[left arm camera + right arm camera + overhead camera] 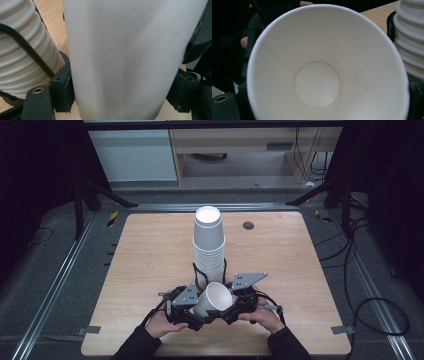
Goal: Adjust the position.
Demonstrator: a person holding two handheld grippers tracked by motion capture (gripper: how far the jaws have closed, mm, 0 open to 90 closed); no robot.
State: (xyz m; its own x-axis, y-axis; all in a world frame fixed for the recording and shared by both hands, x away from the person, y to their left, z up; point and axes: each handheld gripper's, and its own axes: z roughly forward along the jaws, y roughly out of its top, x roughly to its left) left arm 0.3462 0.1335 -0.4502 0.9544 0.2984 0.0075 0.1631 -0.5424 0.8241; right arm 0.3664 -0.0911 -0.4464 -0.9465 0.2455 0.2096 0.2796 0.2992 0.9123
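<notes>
A tall stack of upturned white paper cups [209,245] stands mid-table; it also shows as a ribbed stack [22,57] [412,37]. Just in front of it a single white paper cup [212,300] is held tilted above the table, mouth up and to the right. My left gripper [197,307] [122,92] is shut on the cup's side wall [125,50]. My right gripper [232,307] [324,100] faces the cup's open mouth [317,85]. Its jaws flank the rim and their tips are hidden behind the cup.
The wooden table [150,250] has a small dark grommet [248,225] behind the stack. Metal rails [55,285] and black stand legs [110,195] border the table. Cables [370,305] lie on the floor at right. The person's hands [262,317] hold the grippers near the front edge.
</notes>
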